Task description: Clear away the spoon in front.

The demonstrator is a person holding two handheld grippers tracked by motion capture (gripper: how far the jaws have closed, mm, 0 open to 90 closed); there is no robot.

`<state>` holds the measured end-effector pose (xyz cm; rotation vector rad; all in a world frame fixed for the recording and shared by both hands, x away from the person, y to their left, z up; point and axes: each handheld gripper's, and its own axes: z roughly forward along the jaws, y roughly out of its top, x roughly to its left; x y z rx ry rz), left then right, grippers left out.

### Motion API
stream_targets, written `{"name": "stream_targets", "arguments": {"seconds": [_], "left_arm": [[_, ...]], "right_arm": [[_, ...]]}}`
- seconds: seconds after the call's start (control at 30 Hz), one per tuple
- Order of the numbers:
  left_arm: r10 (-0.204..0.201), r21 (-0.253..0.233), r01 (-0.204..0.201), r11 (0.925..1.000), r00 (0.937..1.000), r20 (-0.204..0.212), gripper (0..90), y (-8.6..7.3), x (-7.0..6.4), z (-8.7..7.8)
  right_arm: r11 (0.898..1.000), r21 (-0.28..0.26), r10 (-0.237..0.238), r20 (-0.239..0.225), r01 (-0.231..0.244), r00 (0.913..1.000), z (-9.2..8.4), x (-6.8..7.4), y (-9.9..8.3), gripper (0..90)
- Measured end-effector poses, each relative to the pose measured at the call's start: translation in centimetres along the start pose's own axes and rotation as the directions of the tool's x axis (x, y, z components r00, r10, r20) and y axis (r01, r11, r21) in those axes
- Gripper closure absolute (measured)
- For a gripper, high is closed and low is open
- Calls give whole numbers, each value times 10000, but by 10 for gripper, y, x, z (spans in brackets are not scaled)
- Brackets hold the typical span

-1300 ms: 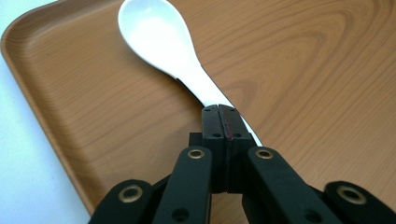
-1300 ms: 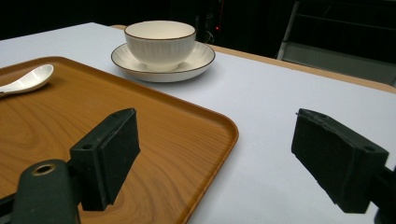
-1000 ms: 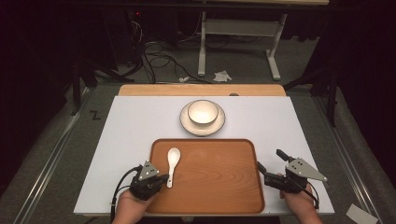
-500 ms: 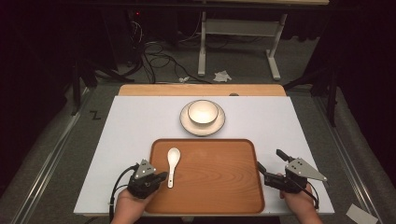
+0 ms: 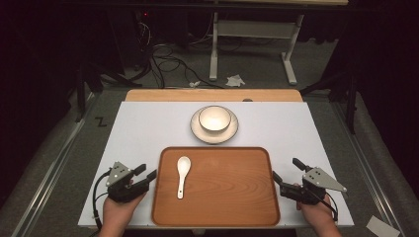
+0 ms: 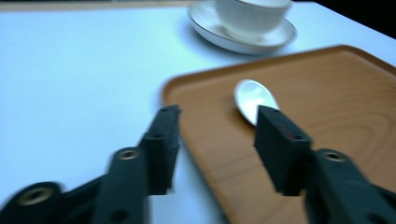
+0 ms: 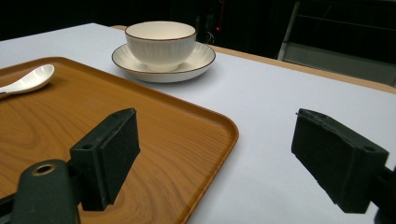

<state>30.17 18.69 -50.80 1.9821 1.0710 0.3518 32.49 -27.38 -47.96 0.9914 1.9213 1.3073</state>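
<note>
Holding, left: I see my left hand (image 5: 117,210) low at the near-left of the table (image 5: 143,133), carrying the left gripper (image 5: 146,174) just beside the tray's left edge, aimed toward the tray.
Holding, right: my right hand (image 5: 316,212) sits at the near-right, its right gripper (image 5: 287,170) just off the tray's right edge, angled up and inward.
Left gripper state: released, the 2 jaws spread apart with nothing between them; in the left gripper view (image 6: 215,135) 1 jaw is over the white table and the other over the tray.
Right gripper state: released, jaws wide apart and empty; in the right gripper view (image 7: 215,154) 1 jaw hangs over the tray corner, the other over bare table.
Spoon: a spoon (image 5: 182,175) lies flat on the left part of the tray, bowl end away from me, handle toward me; it is near the left gripper and well apart from the right one.
Bowl and saucer: 1 bowl (image 5: 214,118) stands upright on a saucer (image 5: 214,132) just beyond the tray's far edge, between the 2 grippers' lines.
Tray: the tray (image 5: 232,197) is a rounded rectangle of brown wood grain with a raised rim.
Materials: spoon, bowl and saucer are glossy white; the bowl has fine ribs and a thin dark rim line; the jaws are matte black blocks.
</note>
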Motion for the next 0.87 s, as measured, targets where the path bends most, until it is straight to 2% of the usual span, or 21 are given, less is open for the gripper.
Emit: {"name": "stream_targets", "arguments": {"seconds": [0.07,0.1,0.13,0.17,0.2,0.23,0.3,0.33,0.37,0.4,0.43,0.5,0.53,0.57,0.63,0.7,0.73,0.87], "left_arm": [[-103,-142,102,9998,9999,-71,374,0,3,-2],[-247,-319,243,9992,9996,-120,374,0,6,-5],[-483,-613,468,9970,9986,-235,211,-1,13,-11],[-483,-613,468,9970,9986,-235,115,-1,13,-11],[-873,-1049,826,9910,9953,-415,47,-2,21,-17],[-873,-1049,826,9910,9953,-415,2,-2,21,-17],[-1198,-1479,1118,9827,9917,-458,2,-4,28,-24],[-1346,-1848,1194,9755,9883,-719,2,-5,34,-30],[-1380,-2014,1186,9723,9868,-852,2,-6,37,-33],[-1380,-2014,1186,9723,9868,-852,2,-6,37,-33],[-1422,-2202,1173,9684,9847,-1006,2,-7,40,-37],[-1427,-2632,982,9597,9775,-1553,2,-9,49,-49],[-1427,-2632,982,9597,9775,-1553,3,-9,49,-49],[-1454,-2831,913,9547,9735,-1764,3,-12,54,-56],[-1458,-2782,902,9563,9717,-1861,4,-13,57,-59],[-1573,-2502,1024,9628,9649,-2104,4,-13,62,-61],[-1576,-2473,1073,9630,9684,-1933,6,-14,64,-62],[-1428,-2467,932,9646,9711,-1915,37,-14,64,-63]], "right_arm": [[10000,-3,-11,-12,11,10000,0,0,0,164],[10000,-6,-31,-14,31,10000,0,0,0,164],[10000,-7,5,-20,-5,10000,0,0,0,164],[10000,-18,-4,-14,4,10000,0,0,0,164],[10000,-25,-15,-11,15,10000,0,0,0,164],[10000,-25,-15,-11,15,10000,0,0,0,164],[10000,-15,15,-9,-15,10000,-1,0,0,164],[10000,-30,28,-42,-28,10000,-1,0,0,164],[10000,-39,28,-46,-28,10000,-1,0,0,164],[10000,-58,3,-53,-3,10000,-1,-1,0,164],[10000,-58,3,-53,-3,10000,-1,-1,0,164],[10000,-28,27,-24,-27,10000,-1,-1,0,164],[10000,-28,27,-24,-27,10000,-1,-1,0,164],[10000,-39,2,-27,-2,10000,-1,-1,0,164],[10000,-17,35,-36,-35,10000,0,-1,0,164],[10000,8,24,-30,-24,10000,0,-2,-1,164],[10000,25,68,23,-68,10000,0,-1,-1,164],[9999,110,87,77,-88,9999,1,0,-1,164]]}}
